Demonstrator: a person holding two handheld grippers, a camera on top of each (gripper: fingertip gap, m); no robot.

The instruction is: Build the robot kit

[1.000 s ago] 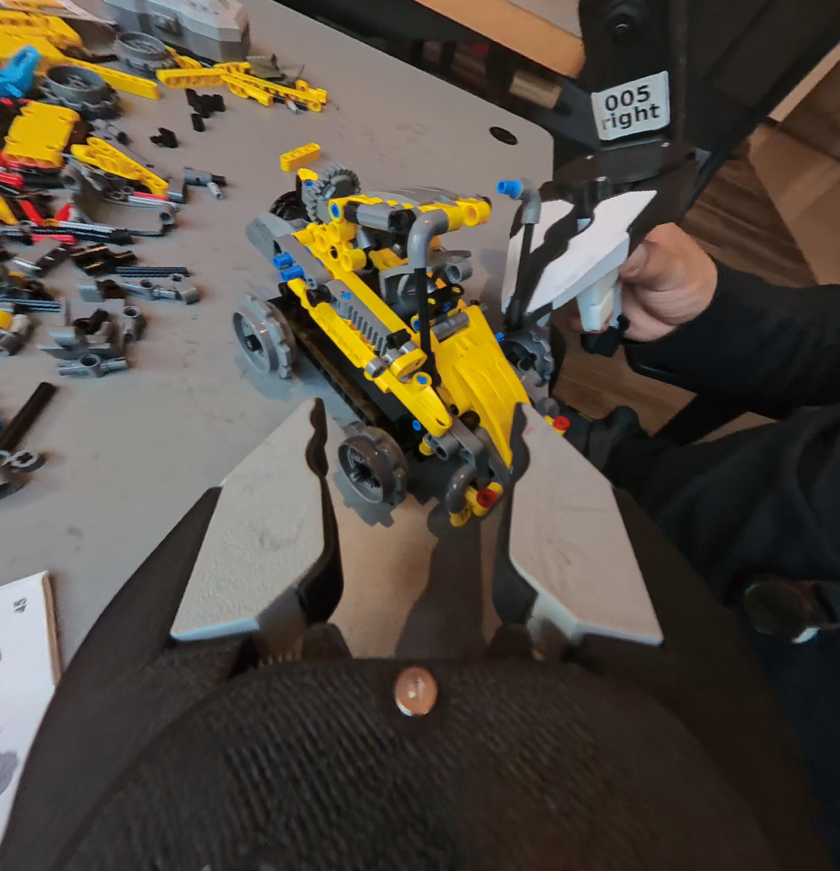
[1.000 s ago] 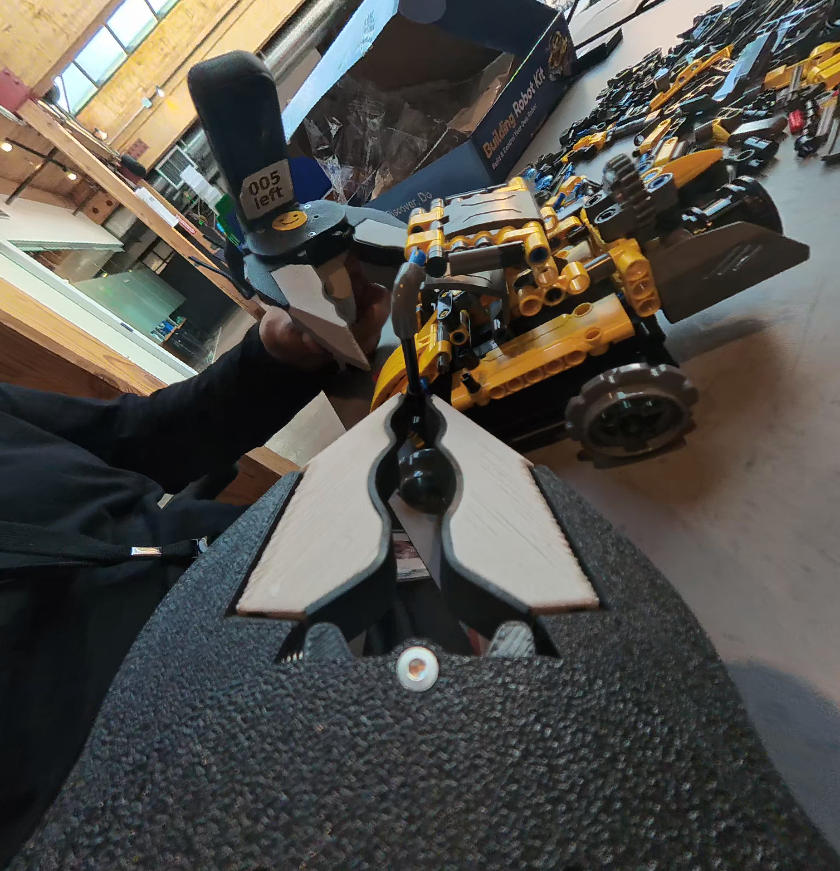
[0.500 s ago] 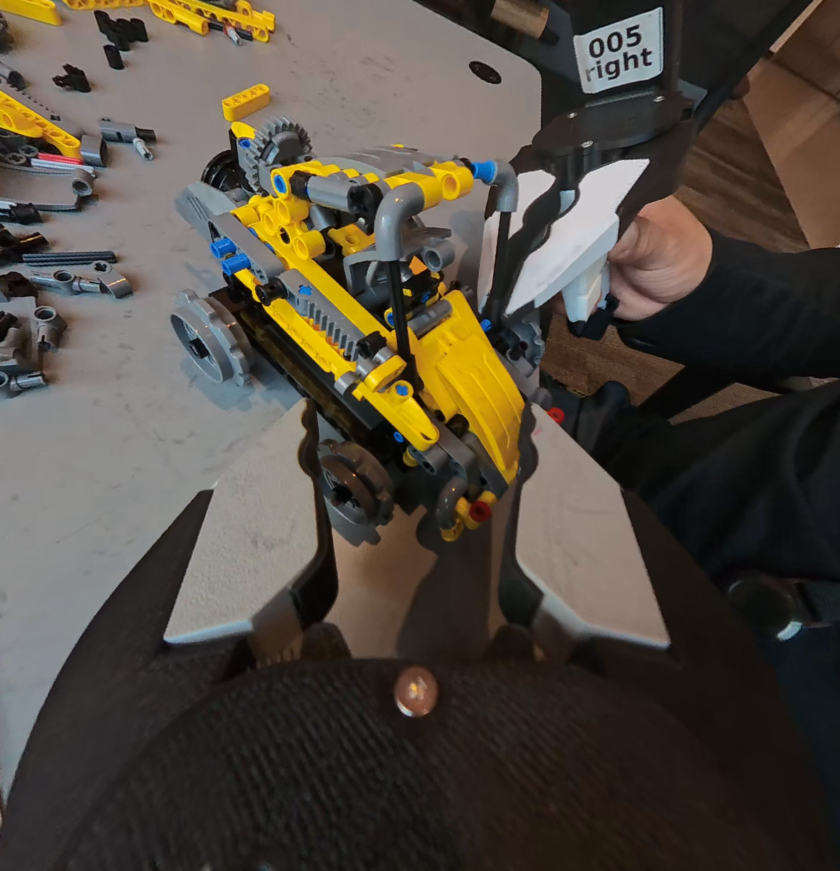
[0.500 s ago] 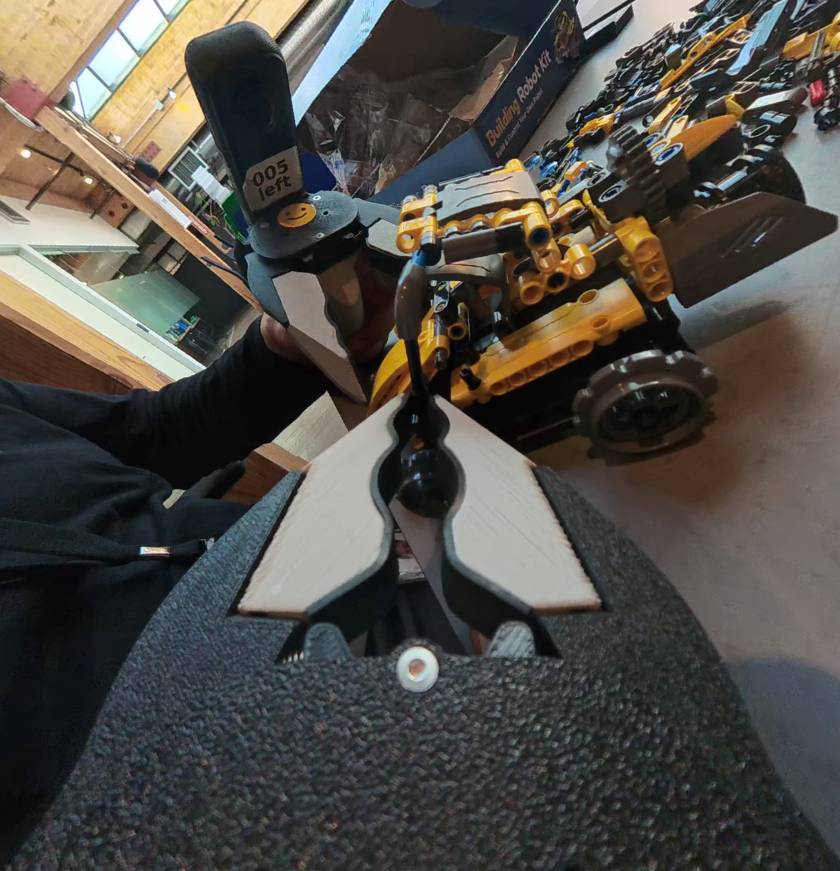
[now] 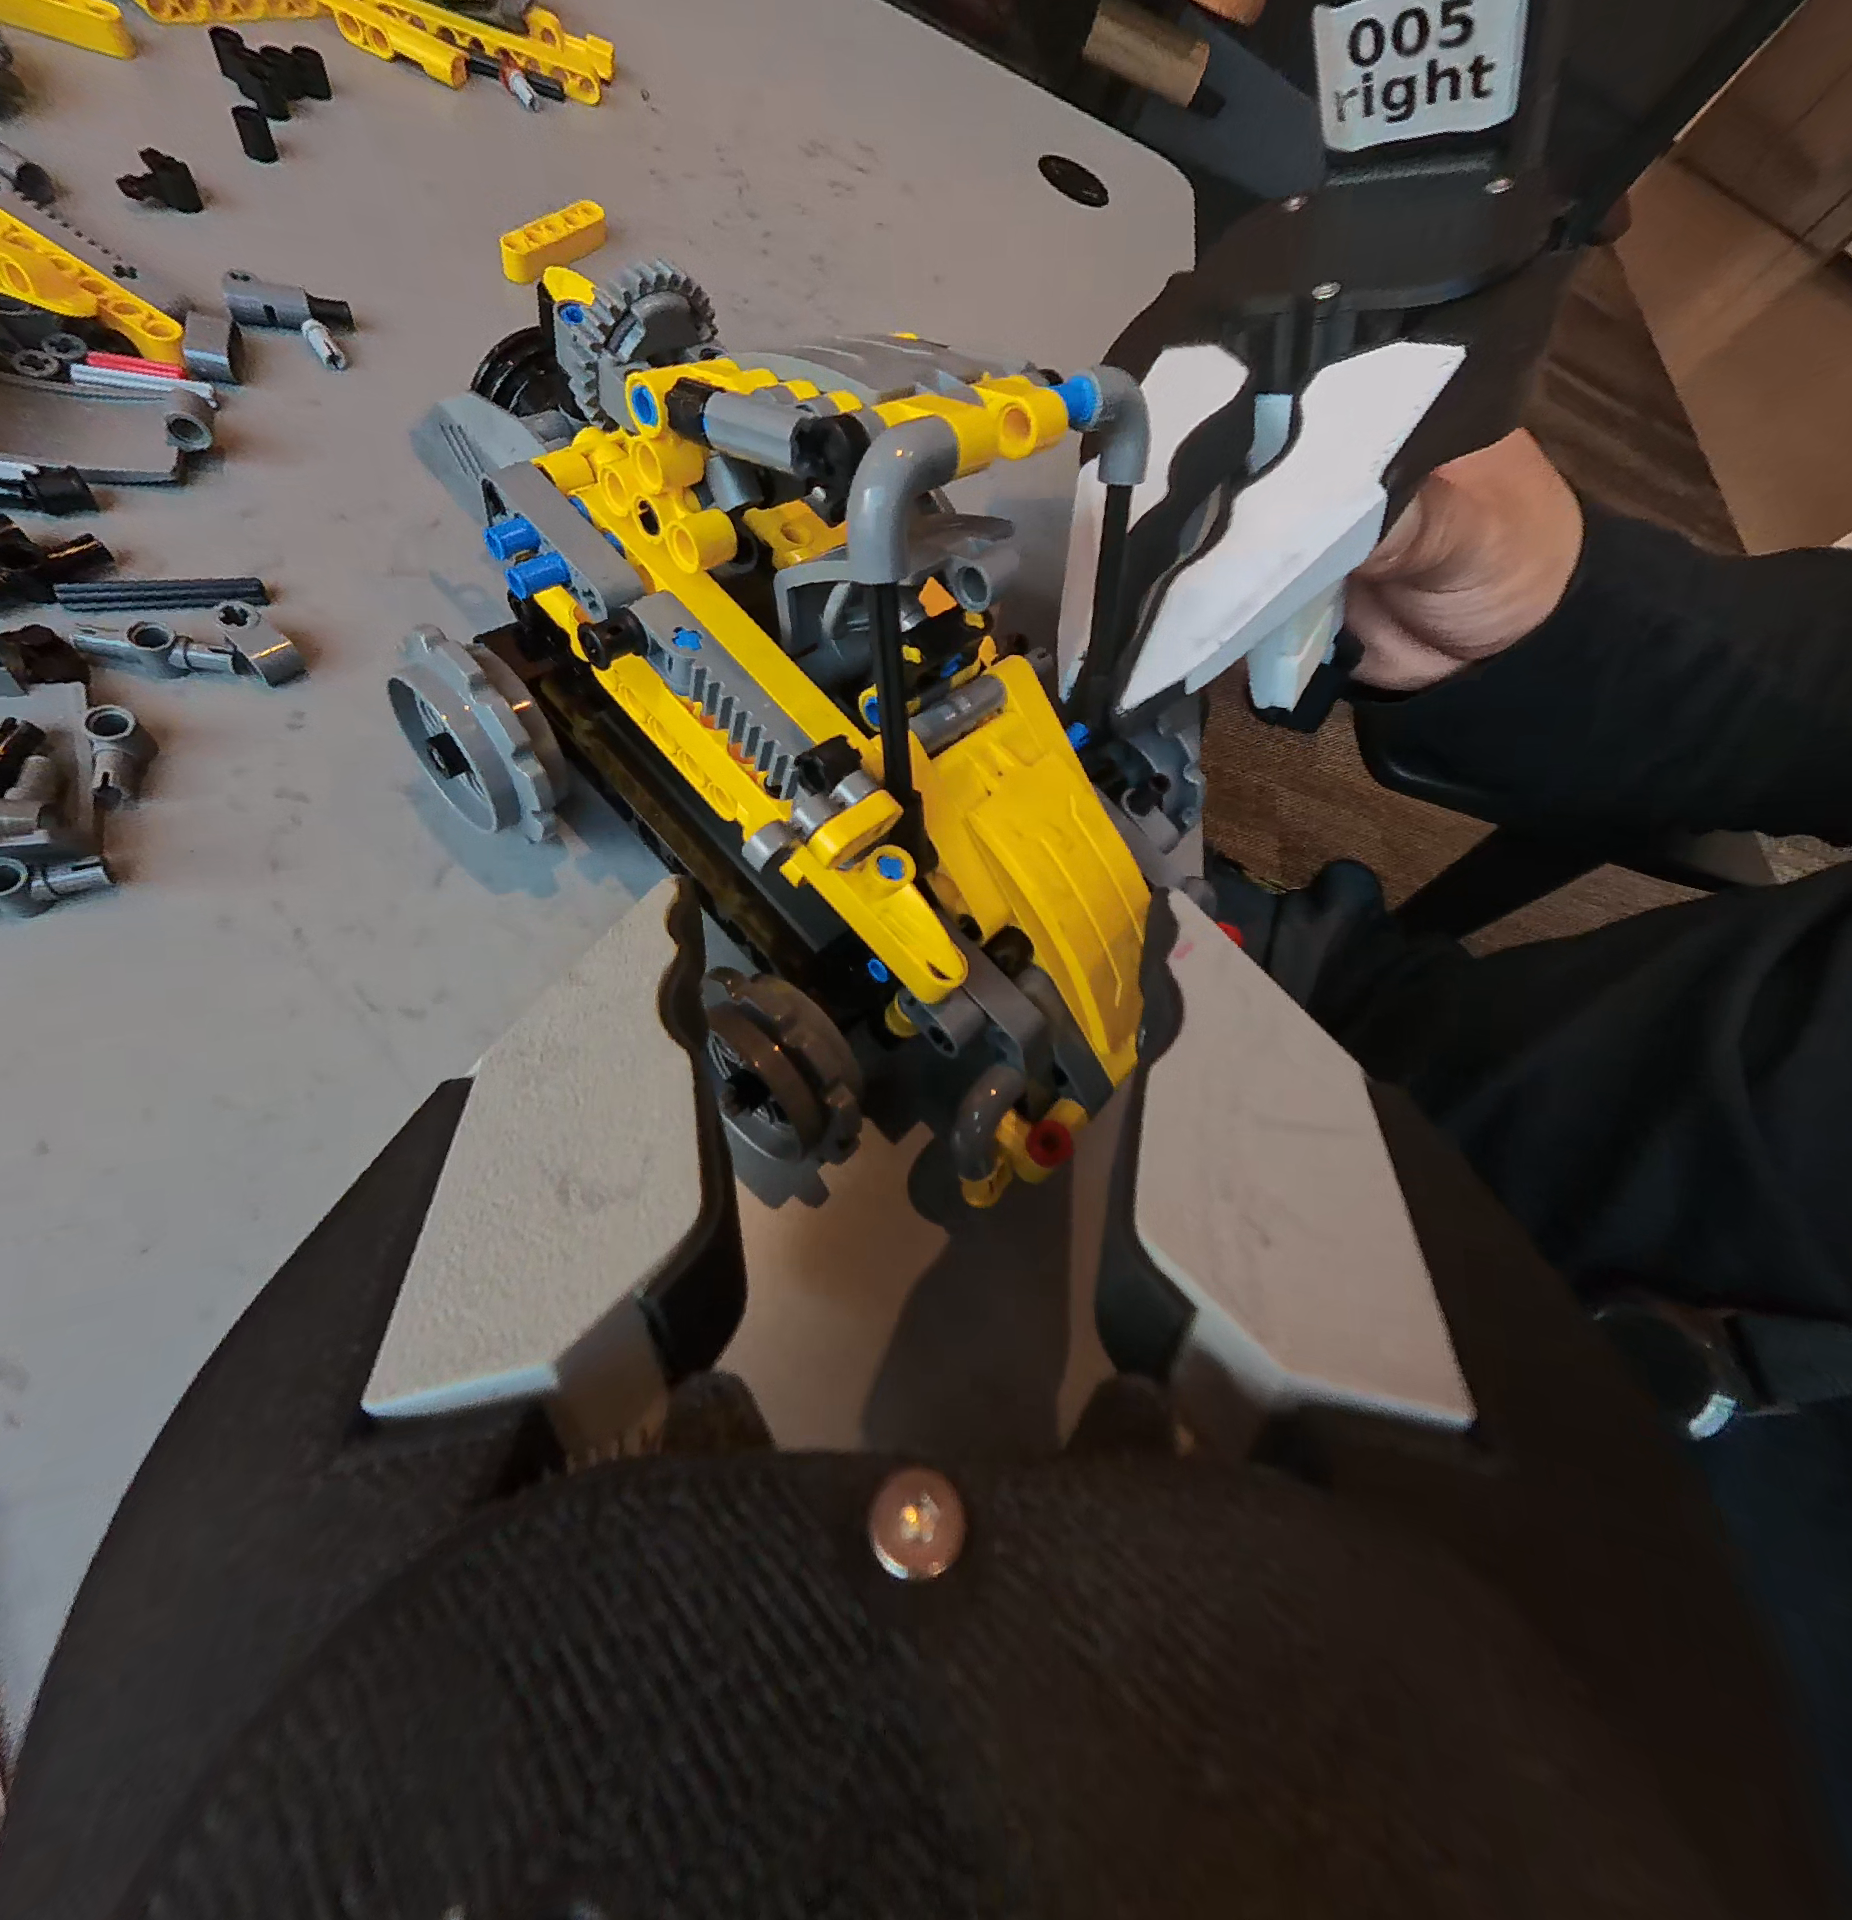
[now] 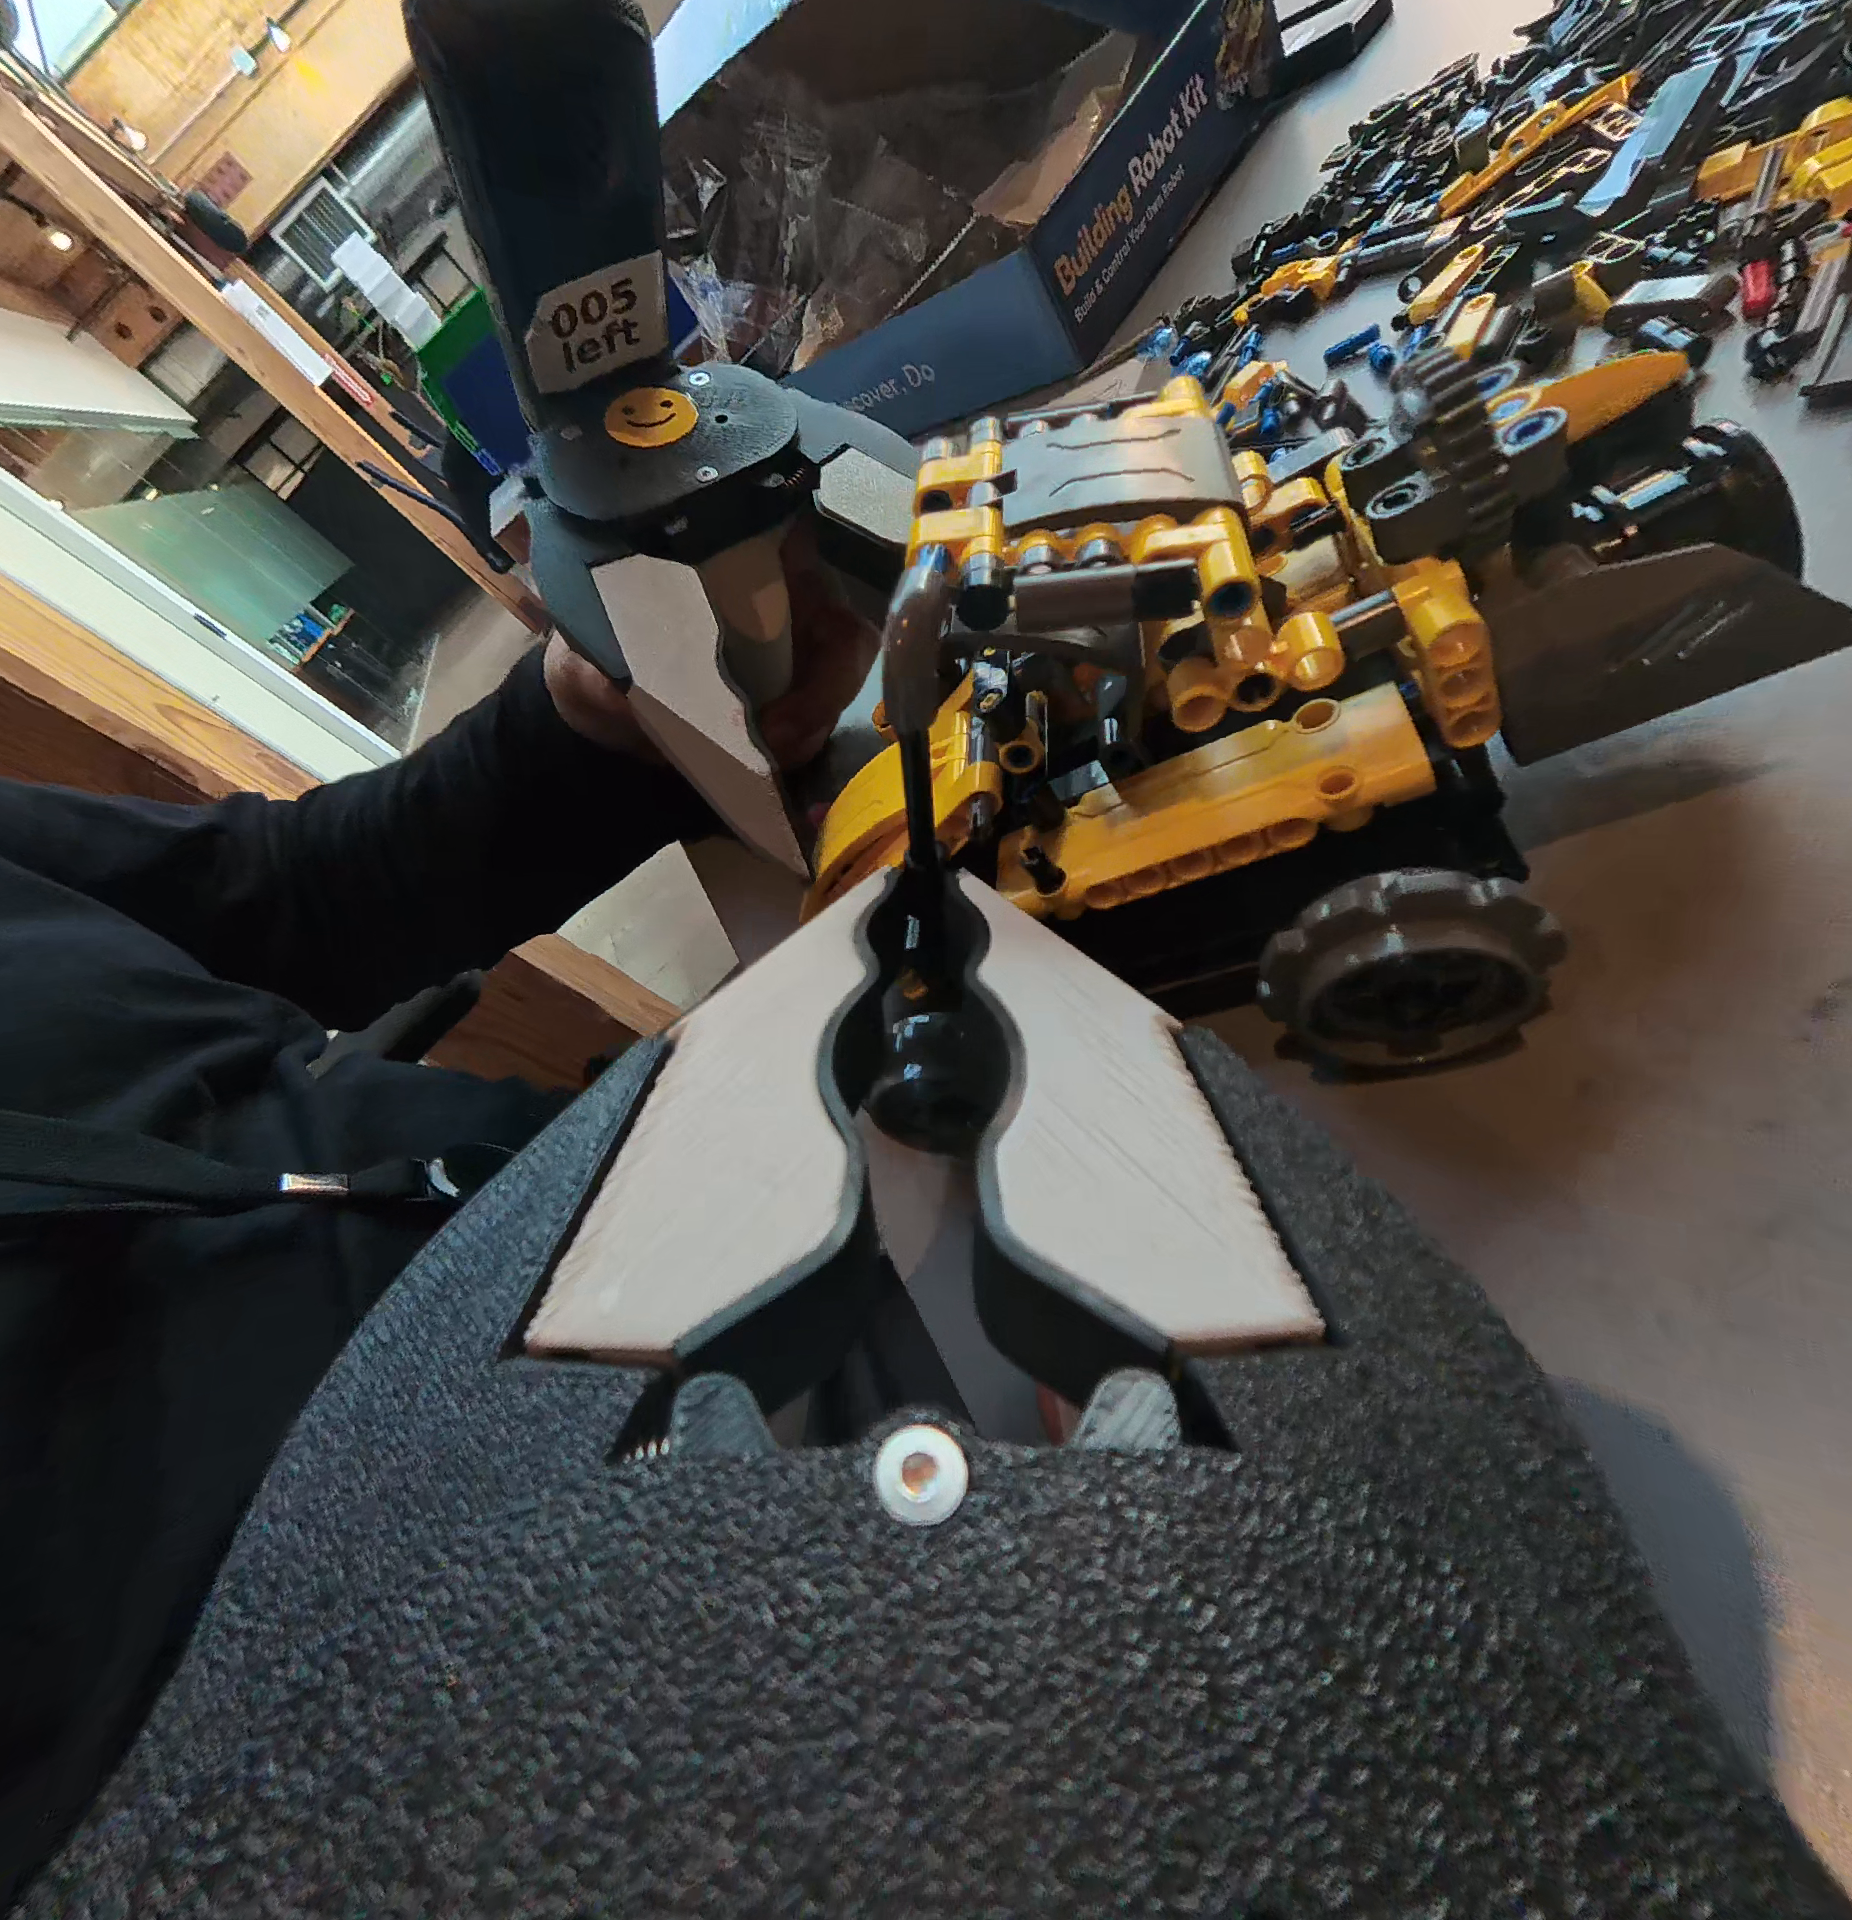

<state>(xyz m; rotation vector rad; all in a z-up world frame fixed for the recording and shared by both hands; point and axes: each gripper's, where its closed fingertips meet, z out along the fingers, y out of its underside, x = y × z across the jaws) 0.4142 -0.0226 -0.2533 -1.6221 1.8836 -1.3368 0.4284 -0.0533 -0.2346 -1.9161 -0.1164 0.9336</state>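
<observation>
Jaws spread wide on the left gripper [image 5: 917, 935], and between them sits the near end of the yellow and grey brick-built vehicle [image 5: 797, 665], centre of the left wrist frame. One finger [image 5: 579, 1122] stands just beside the dark grey toothed wheel [image 5: 782, 1075], the other runs along the yellow curved hood panel [image 5: 1057, 883]; whether either one truly presses the model, I cannot tell.

Over in the upper right of that frame, the right gripper [image 5: 1161, 582], held by a hand [image 5: 1462, 561] in a black sleeve, has its jaws clenched on a thin black rod [image 5: 1109, 582]. That rod rises to a grey elbow piece [image 5: 1124, 426] at the model's top corner. The right wrist view confirms it: pale fingers [image 6: 735, 1132] pinched together at the tips round the rod [image 6: 917, 821], with a rounded black part [image 6: 927, 1081] lodged in the hollow behind them. The left gripper [image 6: 797, 831] shows there at upper left of centre, against the model's yellow nose.

Vehicle [image 6: 1265, 675] stands on the grey worktop [image 5: 226, 1039], close to its edge. Loose parts [image 5: 122, 644] in yellow, black and grey litter the left of the left wrist frame, a short yellow beam [image 5: 553, 239] lying alone near the top. A dark blue cardboard box [image 6: 1005, 208] stands open behind the model.
</observation>
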